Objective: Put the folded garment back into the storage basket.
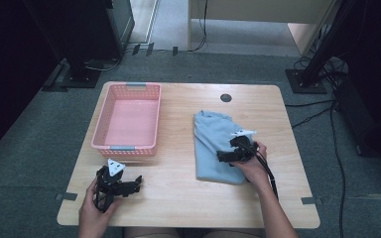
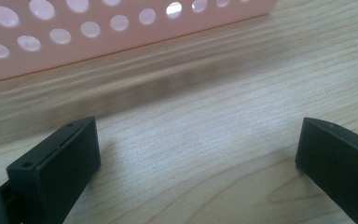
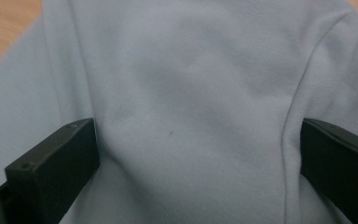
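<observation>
Wooden table (image 1: 188,193) with a basket and a folded cloth on it

The light wood top has rounded corners and a small dark round disc (image 1: 225,97) near its far edge. A pink perforated basket (image 1: 110,144) stands on the left part, its long sides running front to back. A folded pale blue cloth (image 1: 213,136) lies flat on the right part, well apart from the basket, bare wood between them.

I log a pink perforated basket (image 1: 127,120) on the far left part of the bench (image 1: 178,193), nothing in it. A round dark grommet (image 1: 225,97) sits near the bench's far edge. Black stand bases (image 1: 305,82) and cables (image 1: 337,148) lie on the grey floor (image 1: 25,148).
</observation>
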`<action>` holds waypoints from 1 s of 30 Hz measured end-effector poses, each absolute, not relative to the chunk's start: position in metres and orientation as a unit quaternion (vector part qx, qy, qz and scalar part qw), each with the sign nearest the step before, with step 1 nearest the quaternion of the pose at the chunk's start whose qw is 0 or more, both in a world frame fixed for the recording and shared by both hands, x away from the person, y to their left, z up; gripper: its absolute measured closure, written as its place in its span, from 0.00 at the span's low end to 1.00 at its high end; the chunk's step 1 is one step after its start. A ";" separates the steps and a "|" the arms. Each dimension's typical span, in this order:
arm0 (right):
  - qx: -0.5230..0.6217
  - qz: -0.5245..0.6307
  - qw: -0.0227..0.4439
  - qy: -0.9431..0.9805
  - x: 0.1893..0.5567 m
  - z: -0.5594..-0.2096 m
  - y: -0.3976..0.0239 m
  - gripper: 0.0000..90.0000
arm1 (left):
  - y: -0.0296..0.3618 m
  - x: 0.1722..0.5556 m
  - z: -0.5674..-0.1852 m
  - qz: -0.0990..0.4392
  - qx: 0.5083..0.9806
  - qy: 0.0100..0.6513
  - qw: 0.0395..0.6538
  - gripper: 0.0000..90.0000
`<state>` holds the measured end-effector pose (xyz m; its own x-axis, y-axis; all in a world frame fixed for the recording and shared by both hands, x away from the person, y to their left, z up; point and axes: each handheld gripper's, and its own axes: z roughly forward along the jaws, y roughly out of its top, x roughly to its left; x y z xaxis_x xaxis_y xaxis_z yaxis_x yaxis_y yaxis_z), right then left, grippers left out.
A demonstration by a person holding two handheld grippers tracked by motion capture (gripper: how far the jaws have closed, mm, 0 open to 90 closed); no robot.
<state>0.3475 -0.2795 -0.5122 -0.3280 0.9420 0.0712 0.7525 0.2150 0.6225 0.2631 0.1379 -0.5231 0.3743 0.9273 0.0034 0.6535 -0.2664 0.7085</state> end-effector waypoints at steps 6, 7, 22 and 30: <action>0.531 0.312 0.199 0.763 0.339 -0.521 -0.280 0.00 | 0.138 0.263 -0.523 0.216 0.766 0.516 0.317 0.00; 0.531 0.314 0.201 0.761 0.338 -0.521 -0.280 0.00 | 0.138 0.263 -0.523 0.216 0.766 0.516 0.317 0.00; 0.505 0.362 0.213 0.754 0.319 -0.522 -0.276 0.48 | 0.138 0.263 -0.523 0.216 0.766 0.516 0.317 0.00; 0.518 0.373 0.229 0.735 0.313 -0.524 -0.270 0.66 | 0.138 0.263 -0.523 0.216 0.766 0.516 0.317 0.00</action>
